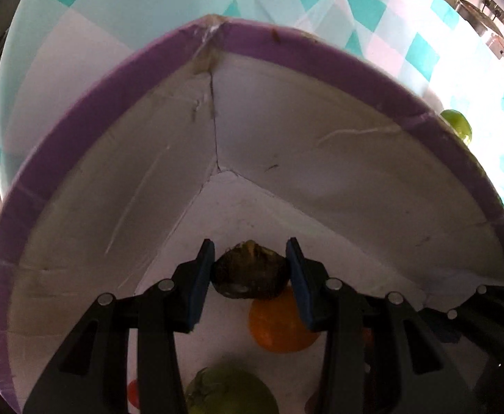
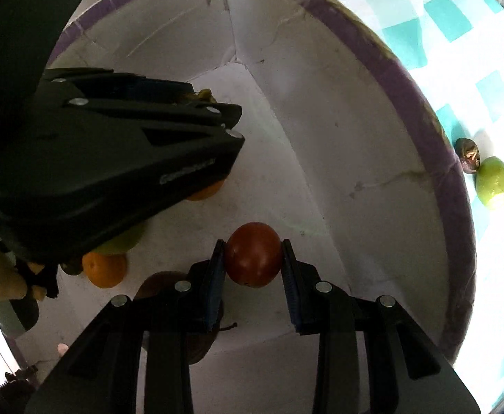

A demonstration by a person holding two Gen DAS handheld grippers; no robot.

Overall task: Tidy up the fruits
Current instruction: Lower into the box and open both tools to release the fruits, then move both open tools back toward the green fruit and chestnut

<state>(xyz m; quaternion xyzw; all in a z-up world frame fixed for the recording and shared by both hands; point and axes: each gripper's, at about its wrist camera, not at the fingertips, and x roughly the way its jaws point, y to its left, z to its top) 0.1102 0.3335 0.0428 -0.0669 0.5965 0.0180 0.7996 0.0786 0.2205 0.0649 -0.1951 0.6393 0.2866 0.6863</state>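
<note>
Both grippers hang inside the purple-rimmed box (image 1: 307, 53) on the checked desk (image 1: 372, 7). The left gripper (image 1: 250, 269) has its jaws clamped on a dark brownish fruit (image 1: 250, 272) above an orange (image 1: 279, 327); the right gripper (image 2: 253, 258) grips a red fruit (image 2: 253, 255) near the right-hand wall. Bare floor lies toward the far corner; a green fruit (image 2: 493, 183) sits outside the rim

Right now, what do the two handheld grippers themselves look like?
Both match. The left gripper and right gripper have black angular plastic linkage arms with round silver pivot pins and flat blue pads on the fingers. The right wrist view shows faint grey lettering on the left gripper's side, too blurred to read. No cables or sleeves are visible.
</note>
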